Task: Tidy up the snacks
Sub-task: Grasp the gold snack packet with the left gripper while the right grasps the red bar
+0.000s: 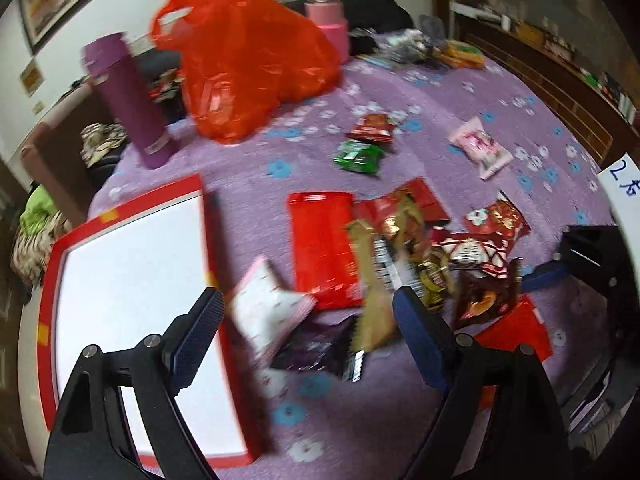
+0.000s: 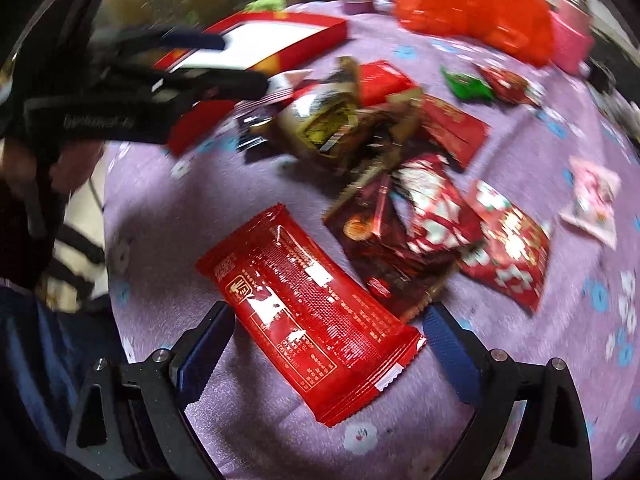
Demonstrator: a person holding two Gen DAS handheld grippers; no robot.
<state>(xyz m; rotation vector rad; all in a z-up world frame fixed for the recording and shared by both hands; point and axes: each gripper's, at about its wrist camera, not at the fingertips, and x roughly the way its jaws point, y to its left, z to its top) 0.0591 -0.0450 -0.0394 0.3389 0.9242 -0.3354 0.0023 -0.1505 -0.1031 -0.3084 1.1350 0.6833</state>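
Observation:
My left gripper (image 1: 308, 304) is open above the purple cloth, just right of an open red box (image 1: 56, 264) with a white inside. A blurred pink-and-white packet (image 1: 268, 312) lies between its fingers at the box's right edge, gripped by neither finger. Beyond it are a flat red packet (image 1: 320, 248) and a pile of red, gold and brown snack packets (image 1: 432, 248). My right gripper (image 2: 330, 316) is open and low over a long red packet (image 2: 312, 304), which lies between its fingers untouched. The right wrist view shows the left gripper (image 2: 236, 60) by the red box (image 2: 320, 28).
An orange plastic bag (image 1: 248, 64), a purple flask (image 1: 128, 100) and a pink flask (image 1: 328, 28) stand at the far side. A green packet (image 1: 358, 156), a small red one (image 1: 372, 126) and a pink one (image 1: 480, 146) lie apart. A person's sleeve (image 2: 72, 256) is at the left.

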